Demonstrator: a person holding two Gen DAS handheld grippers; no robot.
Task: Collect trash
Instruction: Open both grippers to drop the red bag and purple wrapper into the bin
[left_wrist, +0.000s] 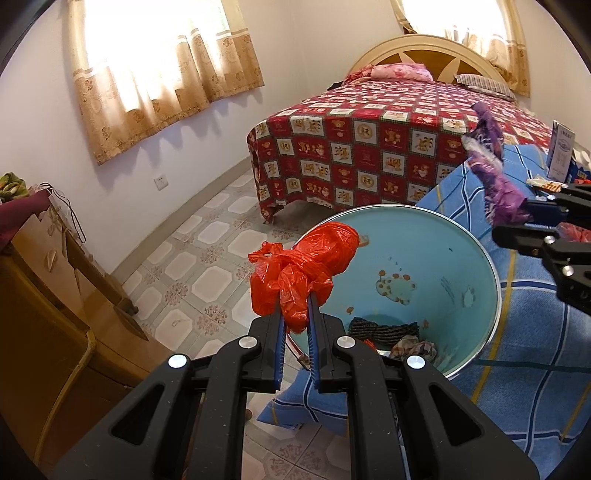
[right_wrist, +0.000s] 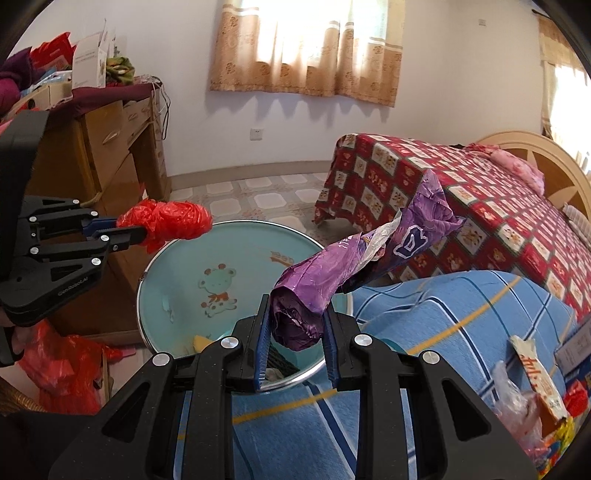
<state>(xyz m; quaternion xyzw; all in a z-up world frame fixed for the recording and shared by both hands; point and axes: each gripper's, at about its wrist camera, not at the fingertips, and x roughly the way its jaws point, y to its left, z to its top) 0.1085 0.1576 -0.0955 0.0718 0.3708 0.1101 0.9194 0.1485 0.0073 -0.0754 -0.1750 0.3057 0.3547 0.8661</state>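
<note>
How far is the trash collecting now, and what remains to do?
Done: some scraps already lie in the blue bin. In hand: the left gripper holds a red plastic bag and the right gripper a purple wrapper, both over the bin. Left: wrappers on the blue cover.

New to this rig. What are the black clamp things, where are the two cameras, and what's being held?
There is no robot: a person holds a two-finger tool in each hand, and each tool carries a fisheye camera looking along its fingers. In the left wrist view, the left tool is shut on a knotted red plastic bag. In the right wrist view, the right tool is shut on a crumpled purple wrapper. Each tool also appears at the edge of the other's picture. Both hang over a light blue bin with some scraps inside. More wrappers lie on the blue striped cloth beside it.
</note>
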